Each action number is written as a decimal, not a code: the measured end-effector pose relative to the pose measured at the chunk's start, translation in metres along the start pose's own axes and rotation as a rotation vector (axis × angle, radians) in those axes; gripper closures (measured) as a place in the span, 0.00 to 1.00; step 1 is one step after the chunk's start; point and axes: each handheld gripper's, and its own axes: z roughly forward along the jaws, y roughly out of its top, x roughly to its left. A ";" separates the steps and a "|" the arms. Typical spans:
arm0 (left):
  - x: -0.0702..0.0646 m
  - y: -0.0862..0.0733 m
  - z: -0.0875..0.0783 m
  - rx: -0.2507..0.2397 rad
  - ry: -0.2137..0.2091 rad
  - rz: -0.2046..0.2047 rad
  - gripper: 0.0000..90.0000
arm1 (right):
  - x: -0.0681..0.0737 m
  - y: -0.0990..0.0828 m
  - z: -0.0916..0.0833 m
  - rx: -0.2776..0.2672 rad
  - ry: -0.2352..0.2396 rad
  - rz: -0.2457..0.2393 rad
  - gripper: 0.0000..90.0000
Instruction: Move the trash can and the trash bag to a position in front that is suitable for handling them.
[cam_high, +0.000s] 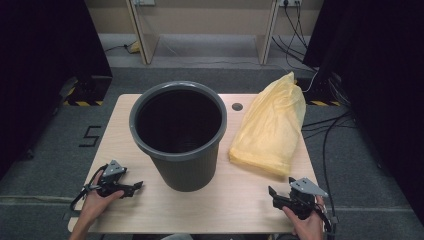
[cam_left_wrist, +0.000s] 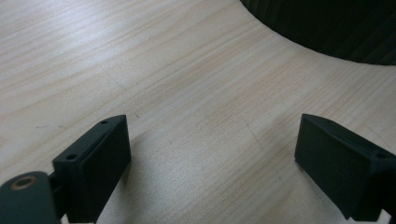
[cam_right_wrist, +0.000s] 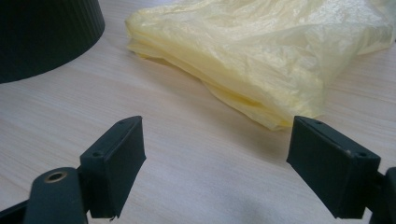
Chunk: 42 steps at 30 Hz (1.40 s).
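Lying just beyond the right gripper's (cam_right_wrist: 215, 165) wide, empty jaws, the yellow bag (cam_right_wrist: 261, 51).

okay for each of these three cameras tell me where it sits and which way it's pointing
High view: above the person's side, looking forward and down on the table; both hands, left gripper, right gripper.
Left gripper view: rides the left gripper, low, facing the grey bin; open jaws.
Right gripper view: rides the right gripper, facing the folded yellow plastic bag; open jaws.
Shared: the bin appears in all three.
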 end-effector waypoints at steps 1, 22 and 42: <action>0.000 0.000 0.000 0.000 0.000 0.000 0.10 | 0.000 0.000 0.000 0.000 0.000 0.000 0.21; -0.024 0.027 -0.013 -0.161 -0.180 0.008 0.16 | 0.048 0.052 0.041 -0.017 0.107 -0.116 0.24; -0.030 0.085 0.017 -0.154 -0.285 0.144 0.15 | 0.092 0.111 0.097 -0.045 0.142 -0.201 0.28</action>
